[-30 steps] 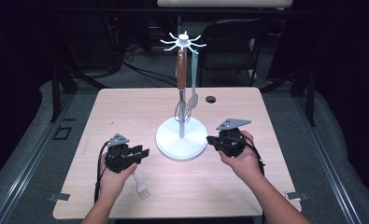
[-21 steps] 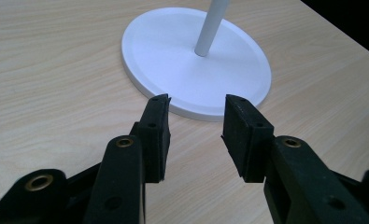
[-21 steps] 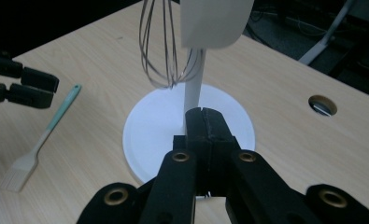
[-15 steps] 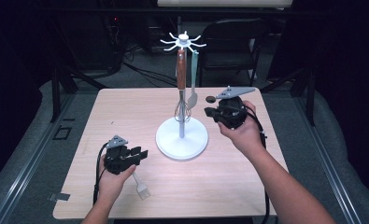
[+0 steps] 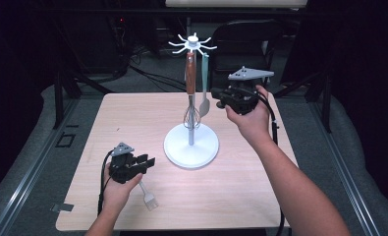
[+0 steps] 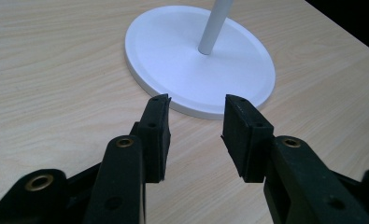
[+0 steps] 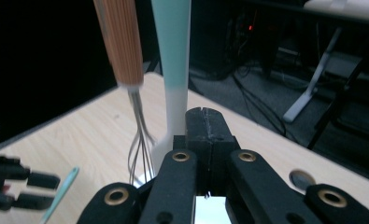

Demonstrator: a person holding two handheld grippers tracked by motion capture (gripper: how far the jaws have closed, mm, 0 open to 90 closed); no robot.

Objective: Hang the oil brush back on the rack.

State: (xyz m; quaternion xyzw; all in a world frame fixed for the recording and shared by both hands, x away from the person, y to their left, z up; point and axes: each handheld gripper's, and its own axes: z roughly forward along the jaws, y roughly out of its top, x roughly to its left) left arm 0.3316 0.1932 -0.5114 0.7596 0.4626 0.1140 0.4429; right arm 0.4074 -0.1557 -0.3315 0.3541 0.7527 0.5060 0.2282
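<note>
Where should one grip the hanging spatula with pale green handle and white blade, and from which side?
Probably the straight green handle of the spatula, above the wider blade. It hangs upright and free, so level jaws can close on it. Come from the high view's right, where the shut right gripper is: the wooden-handled wire whisk hangs close on its left.

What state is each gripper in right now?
Left gripper: open, nothing between its jaws, resting low by the white stand base.
Right gripper: shut, holding nothing, raised beside the hanging spatula.
</note>
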